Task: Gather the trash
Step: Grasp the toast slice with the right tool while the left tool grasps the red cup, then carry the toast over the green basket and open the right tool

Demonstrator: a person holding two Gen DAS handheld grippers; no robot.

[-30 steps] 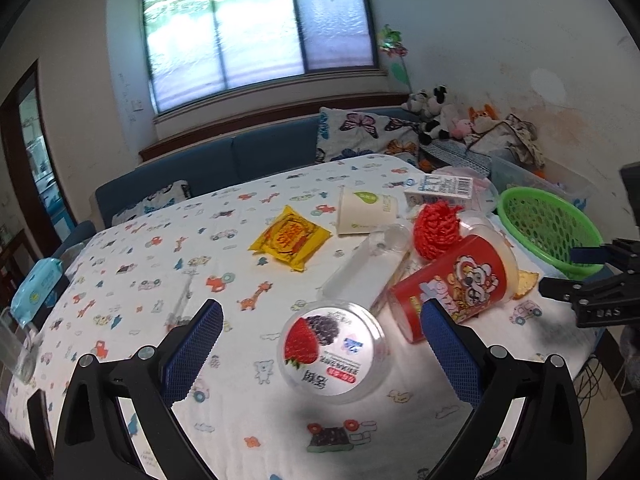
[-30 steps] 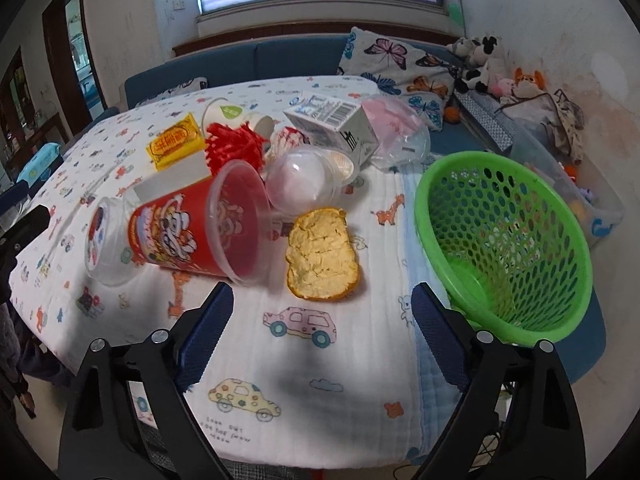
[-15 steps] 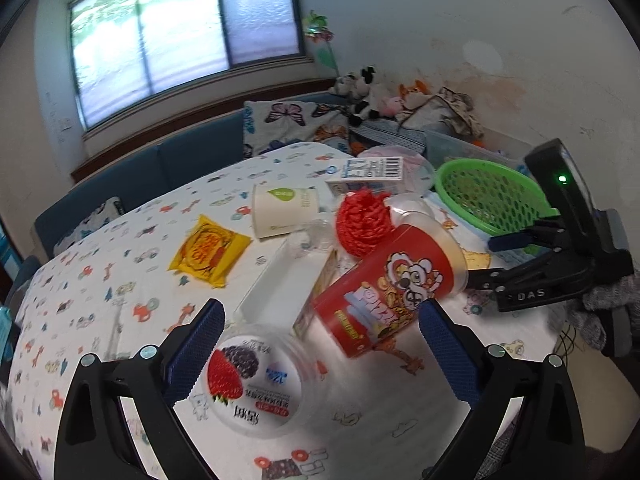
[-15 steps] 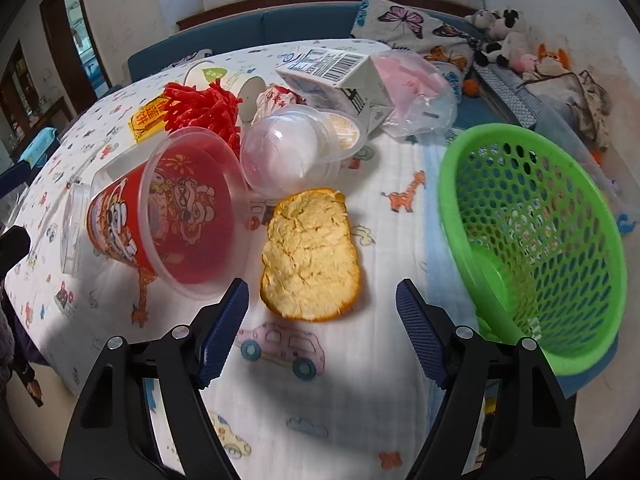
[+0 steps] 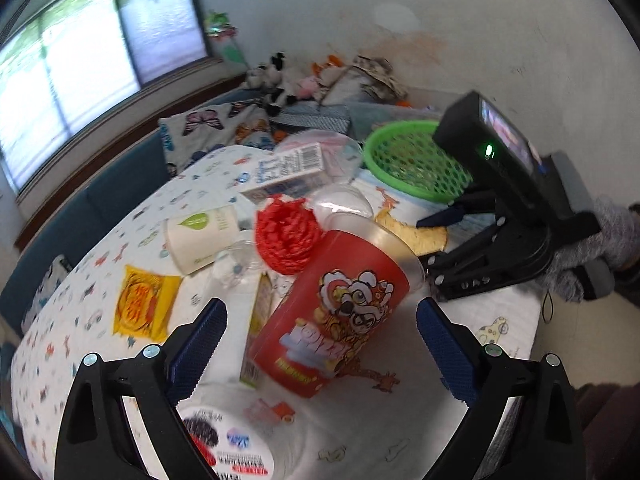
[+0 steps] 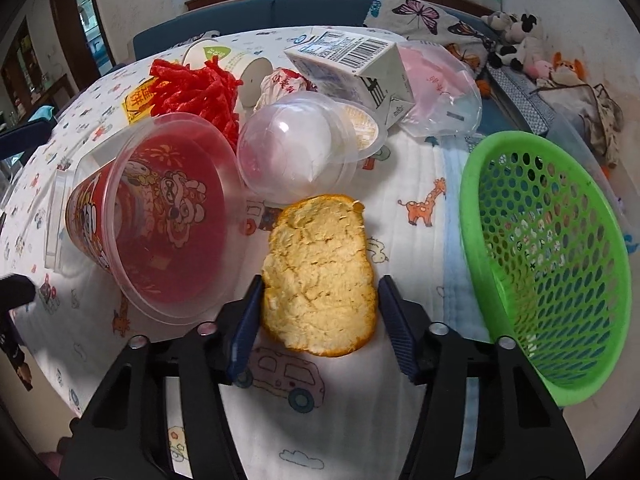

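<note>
A piece of orange peel (image 6: 320,272) lies on the printed tablecloth, also seen in the left wrist view (image 5: 412,234). My right gripper (image 6: 320,320) is open, its blue pads on either side of the peel's near half. A green mesh basket (image 6: 552,248) stands right of it, also in the left wrist view (image 5: 404,160). A red cartoon cup (image 5: 336,320) lies on its side; it shows left of the peel in the right wrist view (image 6: 156,216). My left gripper (image 5: 320,328) is open, its pads either side of the cup.
Other trash on the table: a clear dome lid (image 6: 296,152), a milk carton (image 6: 352,64), red shredded strips (image 6: 196,84), a paper cup (image 5: 200,232), a yellow wrapper (image 5: 144,304), a round yogurt lid (image 5: 224,448). The table edge is near both grippers.
My right gripper moved forward and narrowed around the orange peel. My left gripper swung right from the yogurt lid and closed in on the red cup.
</note>
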